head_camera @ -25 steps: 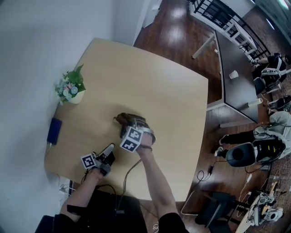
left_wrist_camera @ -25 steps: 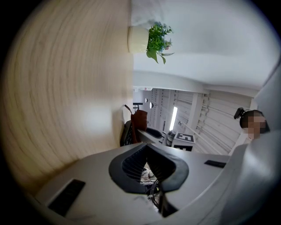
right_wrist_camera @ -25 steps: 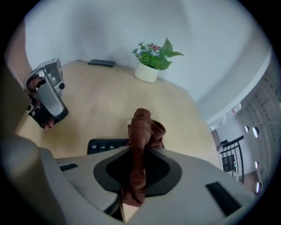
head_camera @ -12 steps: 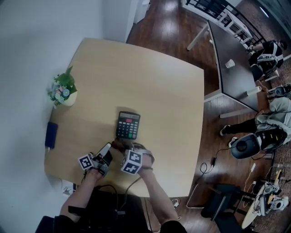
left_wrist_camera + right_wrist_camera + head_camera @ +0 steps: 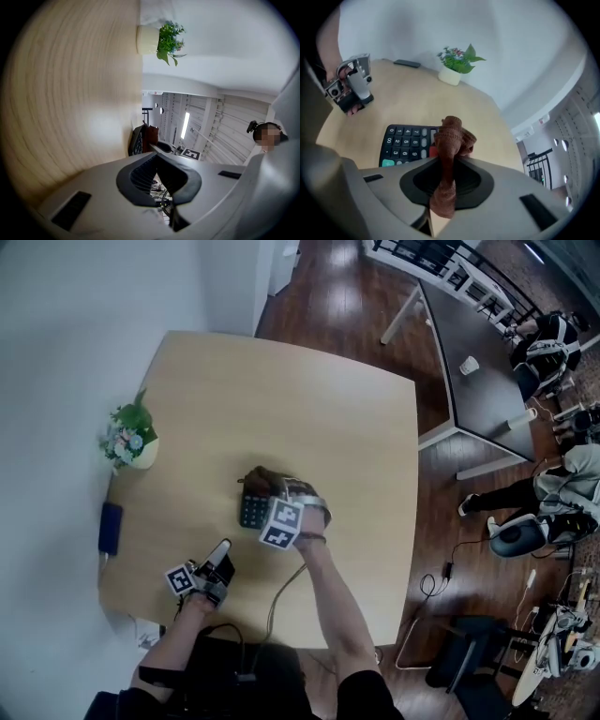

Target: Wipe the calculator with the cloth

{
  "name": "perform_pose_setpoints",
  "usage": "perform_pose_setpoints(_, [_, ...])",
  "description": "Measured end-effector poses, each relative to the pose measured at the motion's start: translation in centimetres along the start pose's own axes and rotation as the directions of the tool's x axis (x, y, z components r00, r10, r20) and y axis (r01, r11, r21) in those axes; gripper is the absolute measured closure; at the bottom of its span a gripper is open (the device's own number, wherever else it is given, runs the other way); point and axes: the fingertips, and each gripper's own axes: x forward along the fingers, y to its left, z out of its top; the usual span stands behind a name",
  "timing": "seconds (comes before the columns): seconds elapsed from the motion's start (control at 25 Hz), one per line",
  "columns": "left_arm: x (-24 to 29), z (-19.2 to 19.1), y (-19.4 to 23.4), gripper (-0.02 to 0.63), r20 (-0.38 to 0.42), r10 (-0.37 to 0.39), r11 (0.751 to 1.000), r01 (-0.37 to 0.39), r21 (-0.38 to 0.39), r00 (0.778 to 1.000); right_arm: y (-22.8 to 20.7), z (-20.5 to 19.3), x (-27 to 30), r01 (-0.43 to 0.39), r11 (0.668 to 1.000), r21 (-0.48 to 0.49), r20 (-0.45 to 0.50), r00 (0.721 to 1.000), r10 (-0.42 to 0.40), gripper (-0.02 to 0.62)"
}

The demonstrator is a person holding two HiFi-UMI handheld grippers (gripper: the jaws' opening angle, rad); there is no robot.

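Pinching the brown cloth [image 5: 451,136] tight between its closed jaws, the right gripper [image 5: 272,491] hangs over the calculator [image 5: 251,511], angled steeply down at it. The cloth's bunched end covers the calculator's display end, the end farthest from the person. Whether it presses on the face or hovers just above it cannot be told for sure. The calculator lies flat on the wooden table [image 5: 319,399], its rows of keys bare on the side nearer the person. The left gripper [image 5: 223,549] is held on the person's side of the calculator and to its left, near it but apart. Its jaws are shut on nothing, and it touches neither calculator nor cloth. A potted plant [image 5: 129,437] stands well to the calculator's left by the wall, and a dark flat device [image 5: 110,527] lies to its left at the table edge.

The wiping looks under way: the cloth is gripped and over the calculator, so pick-up and approach are done. No dirt or streaks show, so how much of the face is clean cannot be read. Passes over the keypad probably remain, as does setting the cloth down.
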Motion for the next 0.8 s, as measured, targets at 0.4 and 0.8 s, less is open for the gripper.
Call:
perform_pose_setpoints(0.4, [-0.1,0.2,0.0,0.601,-0.002,0.001,1.0,-0.001,-0.003,1.0,10.1,-0.1,-2.8,-0.088,0.987,-0.134,-0.03,0.996,0.085,0.528])
perform_pose_setpoints(0.8, [-0.1,0.2,-0.1,0.601,-0.004,-0.002,1.0,0.002,0.004,1.0,5.7,0.2,-4.2,-0.068,0.998,-0.003,0.046,0.997,0.068,0.528])
